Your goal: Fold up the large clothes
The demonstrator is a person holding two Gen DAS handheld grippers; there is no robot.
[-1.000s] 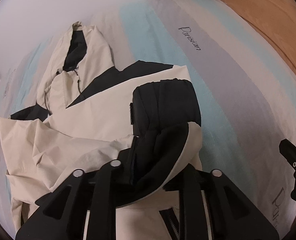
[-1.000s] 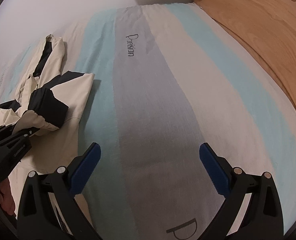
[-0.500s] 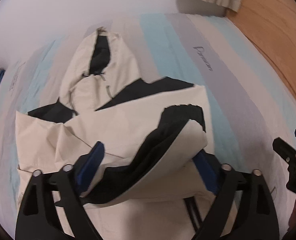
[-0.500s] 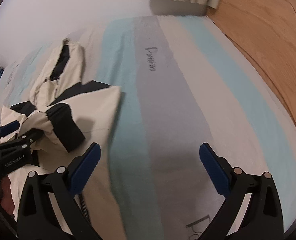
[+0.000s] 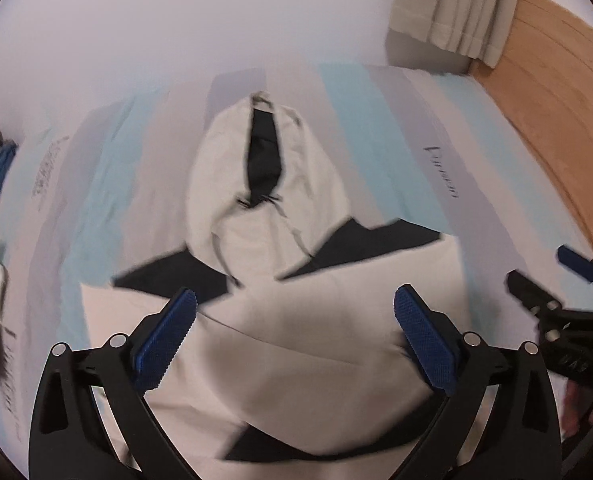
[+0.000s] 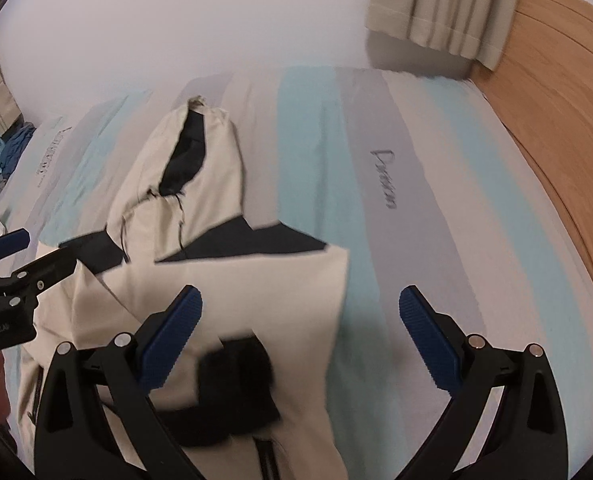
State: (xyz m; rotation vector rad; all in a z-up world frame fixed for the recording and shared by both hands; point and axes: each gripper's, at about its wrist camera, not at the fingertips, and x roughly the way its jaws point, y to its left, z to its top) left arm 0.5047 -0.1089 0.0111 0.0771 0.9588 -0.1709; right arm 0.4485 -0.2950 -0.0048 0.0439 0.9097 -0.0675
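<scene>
I'm looking down at a bed (image 6: 436, 208) with a striped sheet in pale blue, grey and white, with some script lettering printed on it. Lying flat on it is a cream and black hooded jacket (image 5: 280, 320), hood toward the far wall.

A bed (image 6: 436, 184) fills most of both views, covered with a sheet striped in pale blue, grey and cream with script lettering. Behind it rises a plain white wall (image 6: 216, 20). Cream curtains (image 6: 444, 4) hang at the upper right, beside a wooden headboard (image 6: 556, 100). Blue clothing (image 6: 0, 152) is heaped at the far left edge.
</scene>
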